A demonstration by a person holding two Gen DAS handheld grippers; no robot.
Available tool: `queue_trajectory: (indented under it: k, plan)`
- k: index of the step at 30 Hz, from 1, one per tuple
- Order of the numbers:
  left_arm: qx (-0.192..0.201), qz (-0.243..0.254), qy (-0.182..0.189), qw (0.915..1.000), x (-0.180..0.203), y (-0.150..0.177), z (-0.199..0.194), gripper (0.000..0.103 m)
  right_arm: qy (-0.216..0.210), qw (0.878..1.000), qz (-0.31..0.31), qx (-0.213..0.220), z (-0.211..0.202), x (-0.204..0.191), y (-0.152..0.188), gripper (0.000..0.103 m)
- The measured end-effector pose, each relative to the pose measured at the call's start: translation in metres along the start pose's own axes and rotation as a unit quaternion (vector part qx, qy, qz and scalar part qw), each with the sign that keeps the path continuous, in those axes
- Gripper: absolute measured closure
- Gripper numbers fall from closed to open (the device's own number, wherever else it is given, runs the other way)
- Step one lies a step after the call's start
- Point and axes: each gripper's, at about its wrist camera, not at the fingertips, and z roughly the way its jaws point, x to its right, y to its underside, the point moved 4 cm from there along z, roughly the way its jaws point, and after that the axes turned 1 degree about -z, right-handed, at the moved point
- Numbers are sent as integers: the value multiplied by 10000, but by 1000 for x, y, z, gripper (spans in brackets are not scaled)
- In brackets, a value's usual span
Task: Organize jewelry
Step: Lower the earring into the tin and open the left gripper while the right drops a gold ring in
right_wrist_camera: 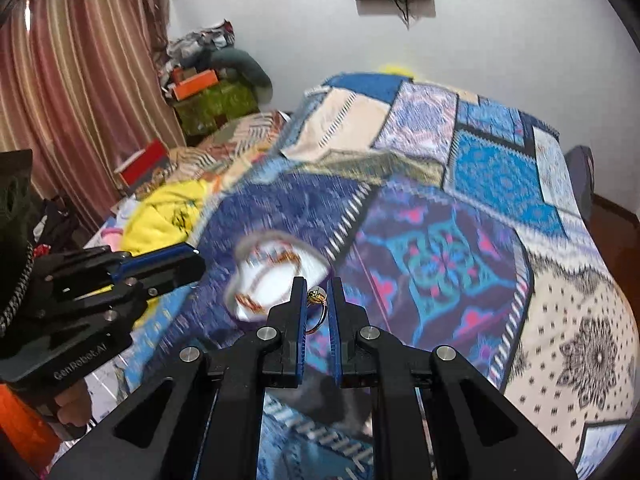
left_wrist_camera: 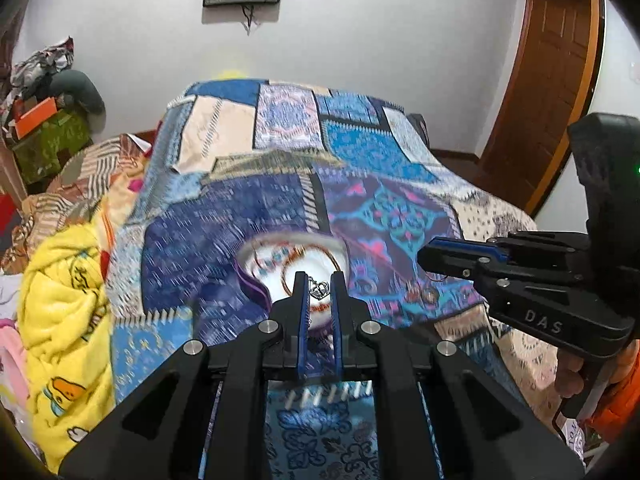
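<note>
A white heart-shaped dish (left_wrist_camera: 276, 258) with a purple rim lies on the patterned bedspread and holds bangles and beads; it also shows in the right wrist view (right_wrist_camera: 276, 280), blurred. My left gripper (left_wrist_camera: 319, 286) is shut on a small silver crown-shaped ring (left_wrist_camera: 319, 289), just above the dish. My right gripper (right_wrist_camera: 317, 294) is shut on a gold ring with a dark top (right_wrist_camera: 315, 298), beside the dish's right edge. Each gripper shows in the other's view: the right one (left_wrist_camera: 432, 254) and the left one (right_wrist_camera: 192, 258).
The blue patchwork bedspread (left_wrist_camera: 280, 152) covers the bed. A yellow blanket (left_wrist_camera: 64, 312) is bunched at the left. Some small jewelry (left_wrist_camera: 424, 294) lies on the cover to the right of the dish. Boxes and clothes (left_wrist_camera: 44, 120) are piled by the far wall.
</note>
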Motion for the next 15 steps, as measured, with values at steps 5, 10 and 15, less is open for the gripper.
queue_trajectory:
  k: [5, 10, 15]
  plan:
    - [248, -34, -68, 9997, -8, -18, -9, 94, -107, 9999, -13, 108, 5, -8, -12, 94]
    - [373, -106, -141, 9991, -18, -30, -7, 94, -232, 9997, -85, 70, 19, -20, -17, 94]
    - [434, -202, -196, 9987, -30, -38, -1, 94, -313, 9993, -122, -184, 43, -23, -10, 94]
